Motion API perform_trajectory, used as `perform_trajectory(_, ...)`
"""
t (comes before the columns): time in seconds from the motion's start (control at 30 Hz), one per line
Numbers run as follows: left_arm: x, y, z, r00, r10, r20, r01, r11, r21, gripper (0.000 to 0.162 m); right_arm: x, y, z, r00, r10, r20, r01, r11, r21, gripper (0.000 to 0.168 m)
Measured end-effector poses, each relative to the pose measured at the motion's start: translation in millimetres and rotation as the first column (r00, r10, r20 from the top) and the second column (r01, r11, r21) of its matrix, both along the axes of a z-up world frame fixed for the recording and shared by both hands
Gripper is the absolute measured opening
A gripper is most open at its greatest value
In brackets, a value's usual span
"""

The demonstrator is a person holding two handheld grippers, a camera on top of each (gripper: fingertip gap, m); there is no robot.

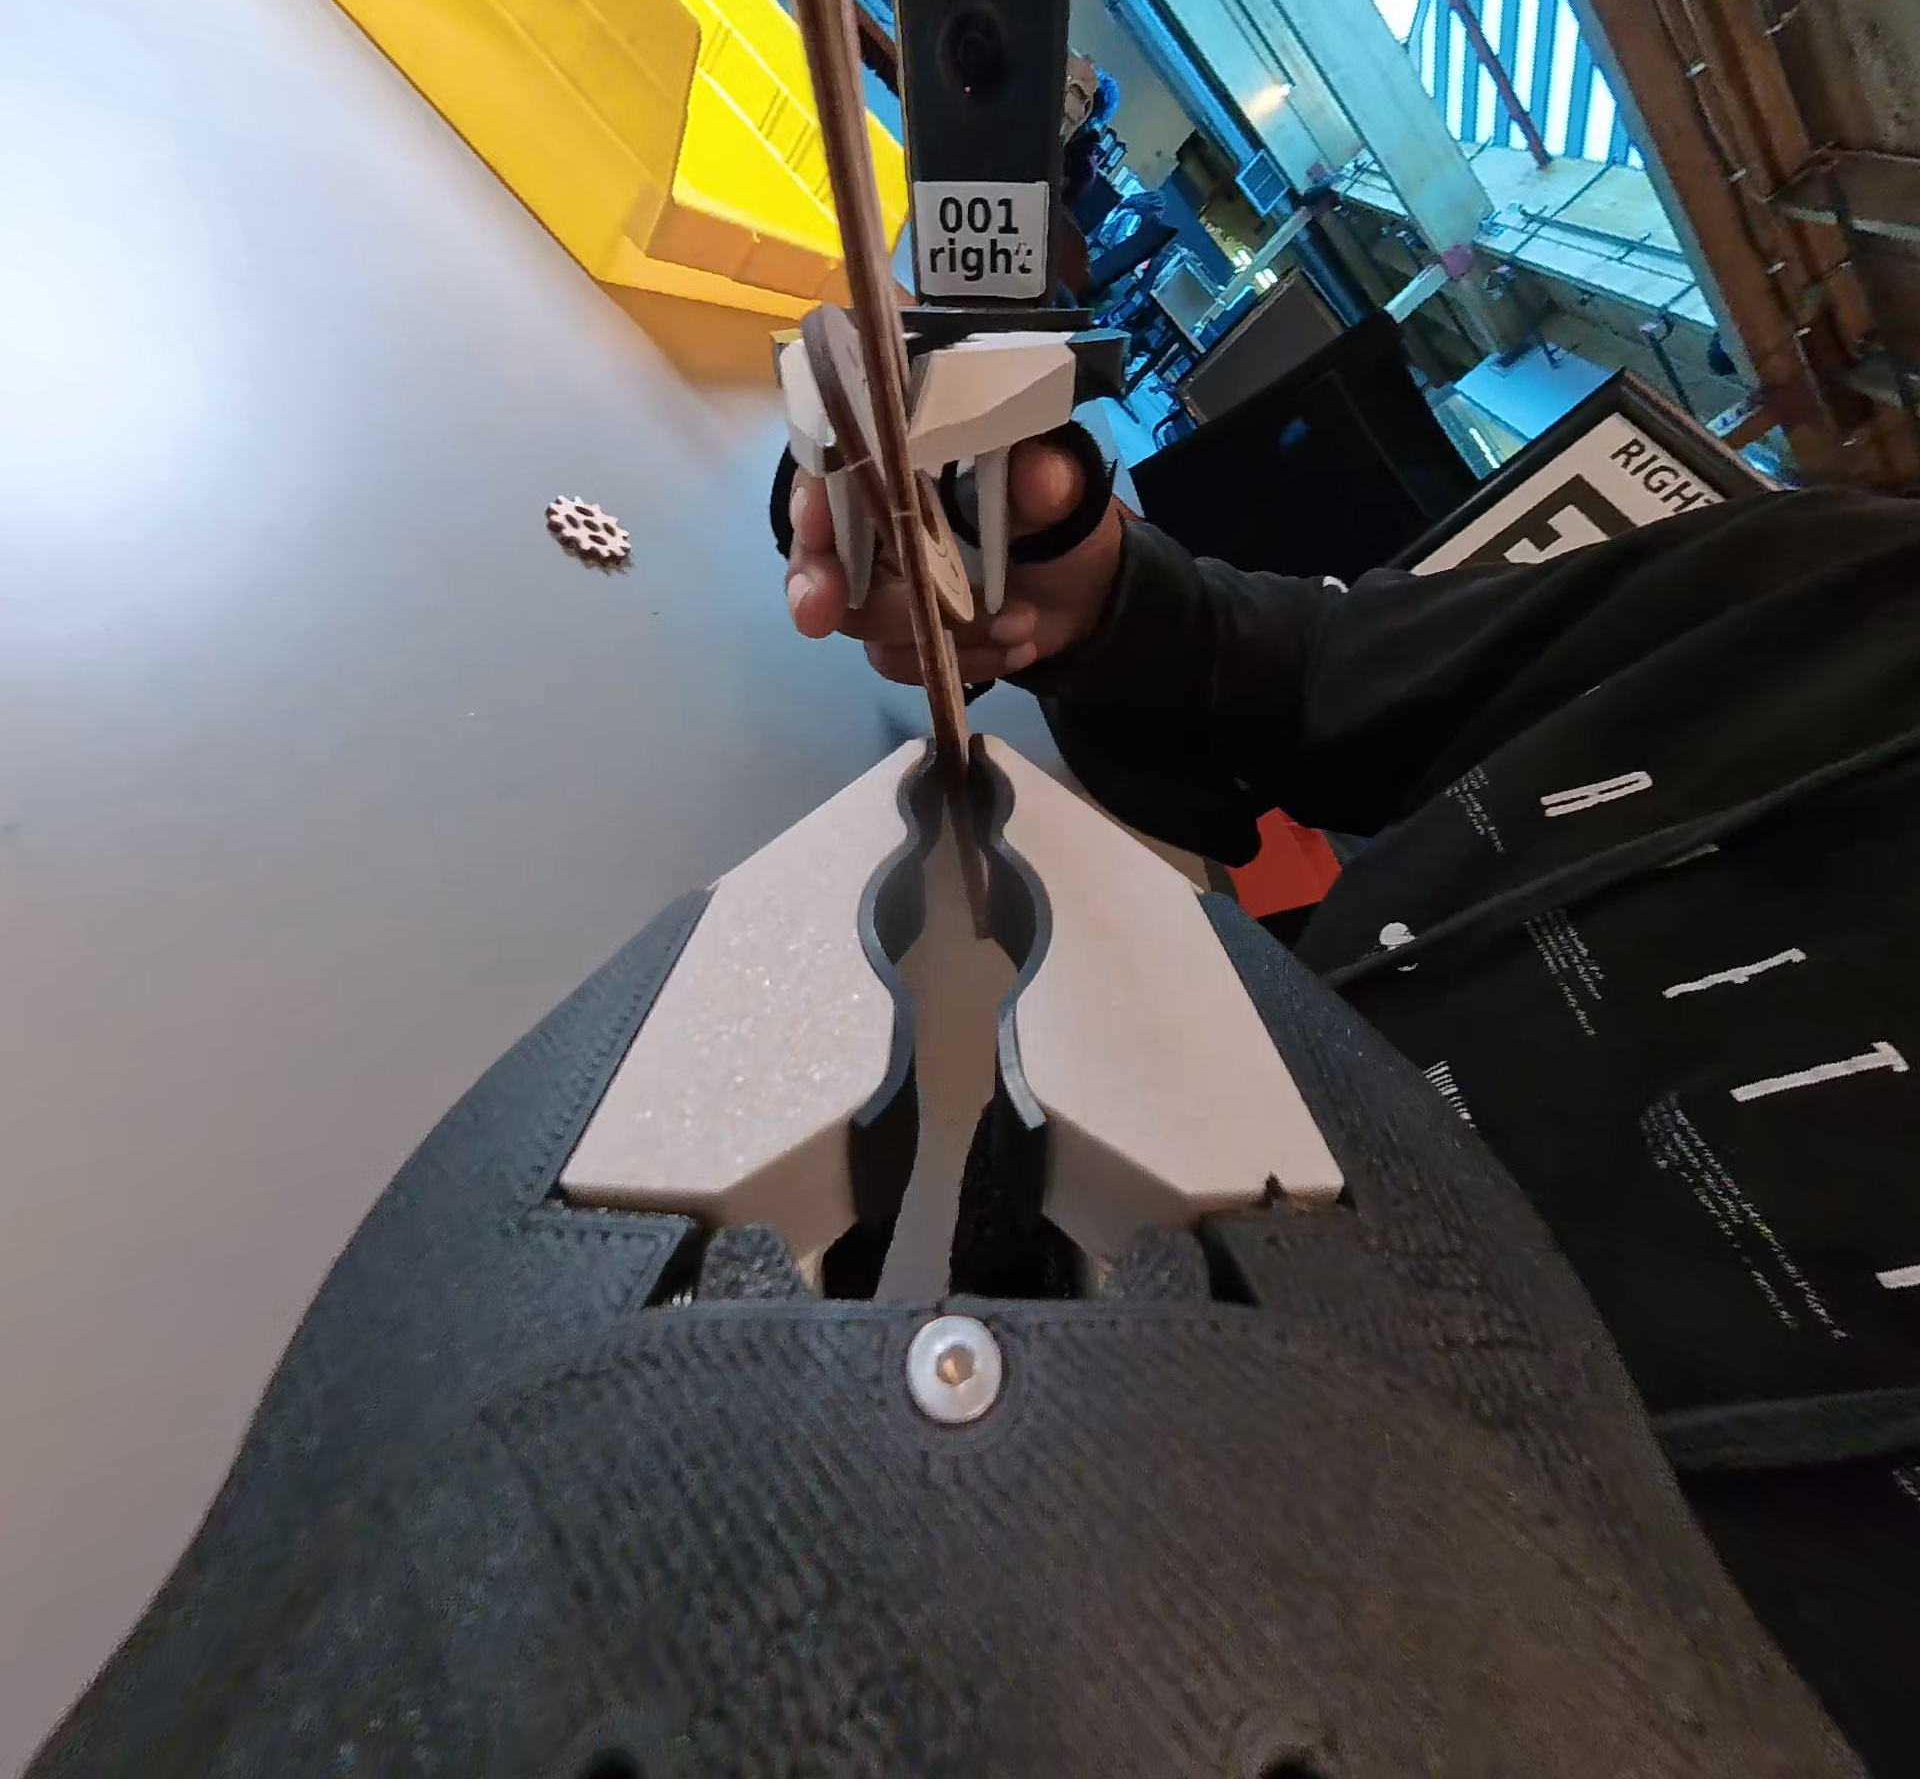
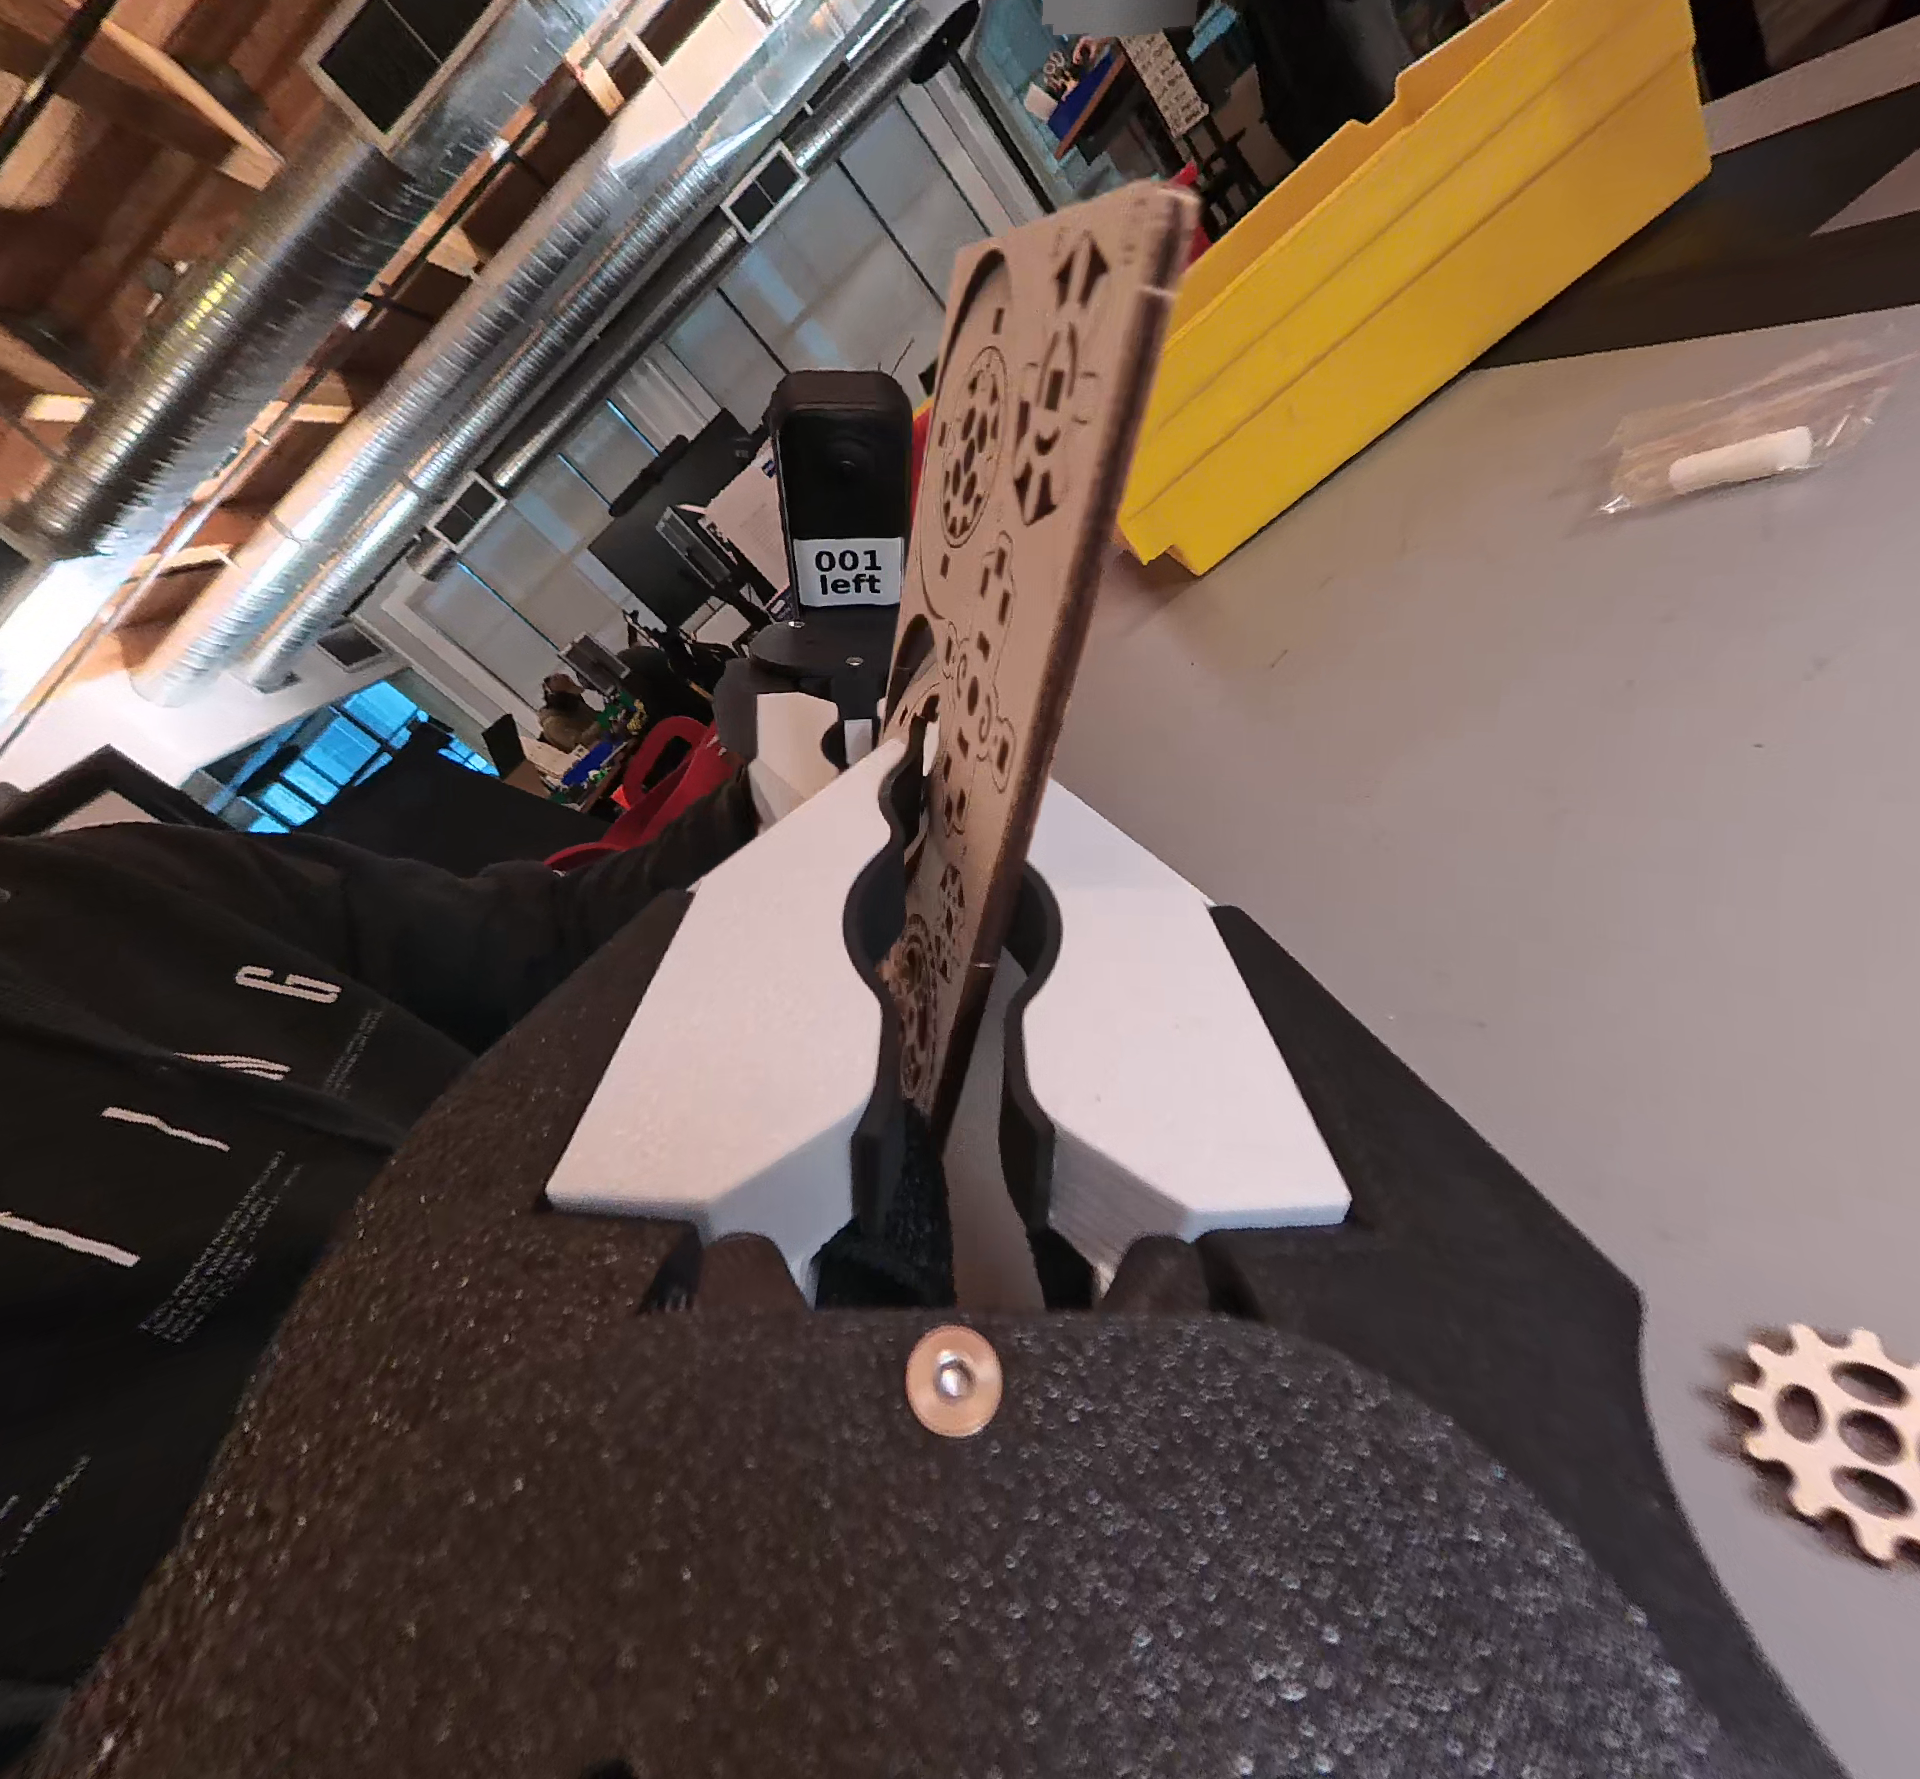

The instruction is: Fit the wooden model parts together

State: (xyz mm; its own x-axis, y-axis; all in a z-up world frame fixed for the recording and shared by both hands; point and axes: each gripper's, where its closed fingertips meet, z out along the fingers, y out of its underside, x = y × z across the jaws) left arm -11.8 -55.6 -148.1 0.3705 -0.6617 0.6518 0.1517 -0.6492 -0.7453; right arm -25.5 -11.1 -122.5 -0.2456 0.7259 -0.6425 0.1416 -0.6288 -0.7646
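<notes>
Since both grippers are clamped on the same laser-cut wooden sheet, left gripper and right gripper gripping opposite edges, it's up in the air over the worktop. Thin, light, stiff but snappy, so hold solid rim. Long axis runs gripper to gripper. A loose gear lies nearby.

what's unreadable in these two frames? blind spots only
- Wooden sheet, left wrist view: seen edge-on, cutouts invisible; top cut by frame edge.
- Left tongs, right wrist view: tips hidden behind the sheet and the right tongs.
- Loose gear, right wrist view: blurred, cut by right edge.
- Clear bag: contents too small to identify.
</notes>
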Motion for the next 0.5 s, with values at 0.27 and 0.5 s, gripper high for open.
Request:
perform_trajectory(0.27, 1, 1, 3, 0.999, 0.013, 0.032, -0.012, 0.999, -0.04, 0.003, -2, 5, -3, 0.996, -0.082, 0.036, 0.077, 0.987, 0.14, 0.009)
perform_trajectory(0.5, -10, 8, -10, 0.997, 0.064, 0.05, -0.056, 0.988, -0.141, 0.002, 9, 32, -18, 0.979, -0.143, 0.145, 0.13, 0.987, 0.095, 0.029)
